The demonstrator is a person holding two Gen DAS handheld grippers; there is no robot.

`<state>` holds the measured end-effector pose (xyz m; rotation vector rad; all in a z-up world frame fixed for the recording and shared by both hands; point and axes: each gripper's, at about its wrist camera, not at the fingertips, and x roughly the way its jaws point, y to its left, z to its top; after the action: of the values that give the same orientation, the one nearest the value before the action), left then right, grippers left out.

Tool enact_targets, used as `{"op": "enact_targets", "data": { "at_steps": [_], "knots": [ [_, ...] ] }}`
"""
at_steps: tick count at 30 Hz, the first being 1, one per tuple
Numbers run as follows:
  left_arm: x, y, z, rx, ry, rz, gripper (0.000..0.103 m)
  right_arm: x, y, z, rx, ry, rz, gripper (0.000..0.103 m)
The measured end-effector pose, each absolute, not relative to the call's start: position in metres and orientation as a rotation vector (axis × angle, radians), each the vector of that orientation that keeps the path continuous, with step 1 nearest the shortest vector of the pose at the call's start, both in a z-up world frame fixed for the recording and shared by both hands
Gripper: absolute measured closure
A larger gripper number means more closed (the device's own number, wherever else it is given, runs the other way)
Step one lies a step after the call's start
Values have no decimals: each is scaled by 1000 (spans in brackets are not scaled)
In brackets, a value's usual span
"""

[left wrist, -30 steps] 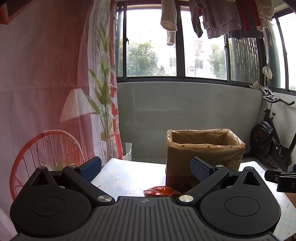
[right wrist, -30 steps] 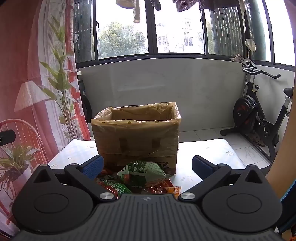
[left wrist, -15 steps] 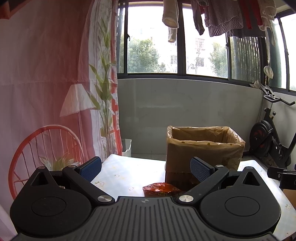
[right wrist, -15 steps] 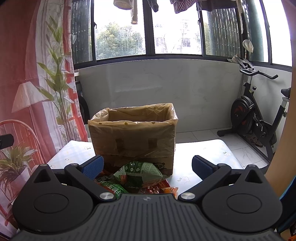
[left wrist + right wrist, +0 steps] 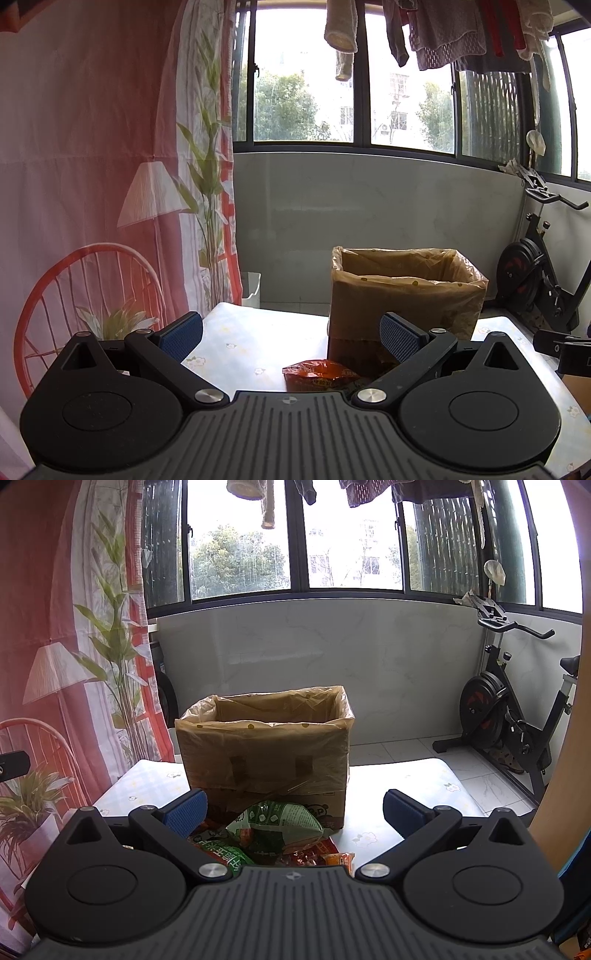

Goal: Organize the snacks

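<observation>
A cardboard box (image 5: 264, 753) lined with a plastic bag stands on the table; it also shows in the left wrist view (image 5: 402, 295). A pile of snack packets lies in front of it: a green packet (image 5: 275, 825) on top, red and orange ones beneath. In the left wrist view a red packet (image 5: 319, 373) lies by the box's near corner. My left gripper (image 5: 291, 334) is open and empty above the table, left of the box. My right gripper (image 5: 293, 812) is open and empty, above the snack pile.
The table (image 5: 402, 779) has a pale flowered cloth. An exercise bike (image 5: 513, 723) stands on the floor at the right. A printed curtain (image 5: 92, 166) hangs at the left. A small white bin (image 5: 251, 290) stands beyond the table's far left corner.
Both views have shifted slightly: the box and snacks sit a little lower and nearer in the frames. Both grippers stay open and empty.
</observation>
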<state>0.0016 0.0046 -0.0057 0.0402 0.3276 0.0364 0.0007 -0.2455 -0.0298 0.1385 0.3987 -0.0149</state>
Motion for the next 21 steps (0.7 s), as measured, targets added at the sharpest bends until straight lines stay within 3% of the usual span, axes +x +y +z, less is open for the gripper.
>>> {"op": "enact_targets", "data": {
  "at_steps": [21],
  "knots": [
    [2, 4, -9, 37, 338, 32, 0, 0, -246, -30, 136, 398, -17, 0]
  ]
}}
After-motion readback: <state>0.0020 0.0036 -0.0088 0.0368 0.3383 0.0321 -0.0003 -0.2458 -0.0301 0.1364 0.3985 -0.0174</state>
